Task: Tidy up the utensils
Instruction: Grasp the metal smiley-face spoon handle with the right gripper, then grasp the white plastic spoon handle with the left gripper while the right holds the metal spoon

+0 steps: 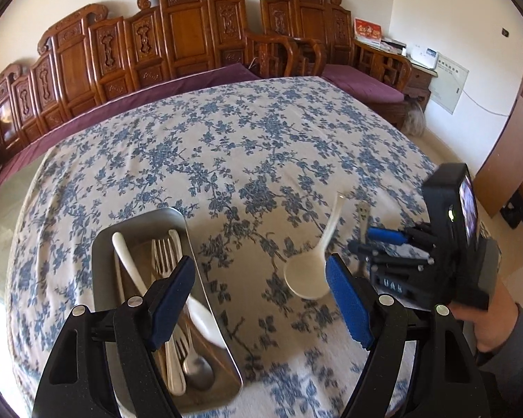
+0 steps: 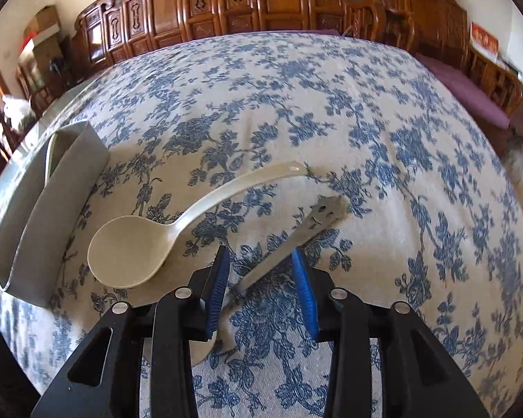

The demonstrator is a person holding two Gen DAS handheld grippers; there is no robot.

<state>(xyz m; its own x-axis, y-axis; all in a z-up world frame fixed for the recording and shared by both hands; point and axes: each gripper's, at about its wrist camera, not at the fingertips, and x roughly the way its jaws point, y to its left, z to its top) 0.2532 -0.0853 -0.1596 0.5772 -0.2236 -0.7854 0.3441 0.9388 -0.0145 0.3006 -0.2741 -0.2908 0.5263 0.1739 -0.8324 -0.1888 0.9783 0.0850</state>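
Behind your blue-flowered tablecloth (image 1: 226, 146) runs a carved wooden bench (image 1: 177, 41) with purple cushions (image 1: 362, 83), hard against a cream wall (image 1: 453, 17). Right of that bench sits a small wooden side table (image 1: 422, 76); pale floor (image 1: 446, 146) below it. Daylight glares in left of the bench.

A cream cloth (image 2: 331, 104) printed with blue flower sprays covers the desk. On it, beside a dull silver-grey metal tray (image 1: 150, 223), lies a plain off-white spoon (image 2: 129, 254). Next to the spoon lies a shiny steel utensil (image 2: 296, 237) with a smiling face cut into its handle. Inside the tray are silver forks (image 1: 164, 254) and a white spoon (image 1: 198, 317). Each claw (image 2: 261, 289) is black with bright blue pads (image 1: 348, 306). Behind the desk stand reddish-brown carved wooden seats (image 1: 191, 35) with plum-purple cushions (image 1: 362, 83).
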